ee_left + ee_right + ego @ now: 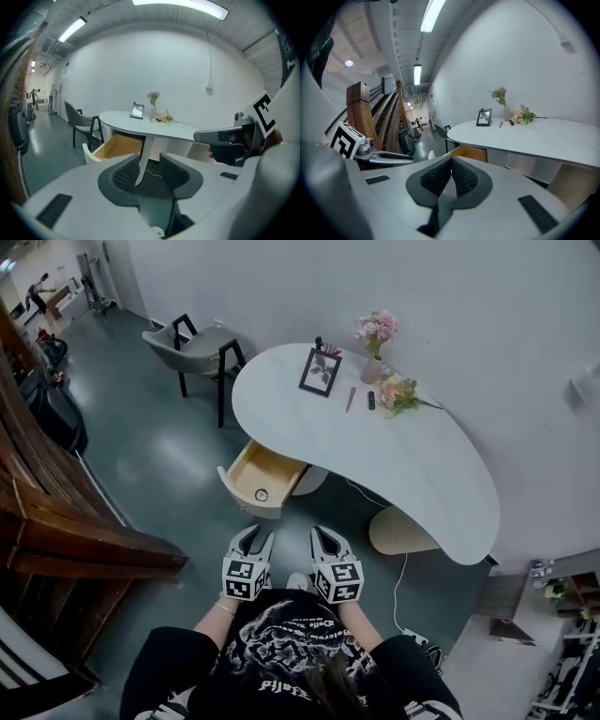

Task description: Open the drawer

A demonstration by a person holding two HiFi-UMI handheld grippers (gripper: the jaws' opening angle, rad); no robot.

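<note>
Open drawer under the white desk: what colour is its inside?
Open drawer: light yellowish wood inside, white outside; head view shows it best.

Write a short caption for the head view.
Drawer open under the curved white desk; left tongs and right tongs, both empty, held apart from it.

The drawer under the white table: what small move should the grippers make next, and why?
Probably none on the drawer: it already stands pulled out, and the left gripper and right gripper hang well short of it, empty. I would simply lower them.
</note>
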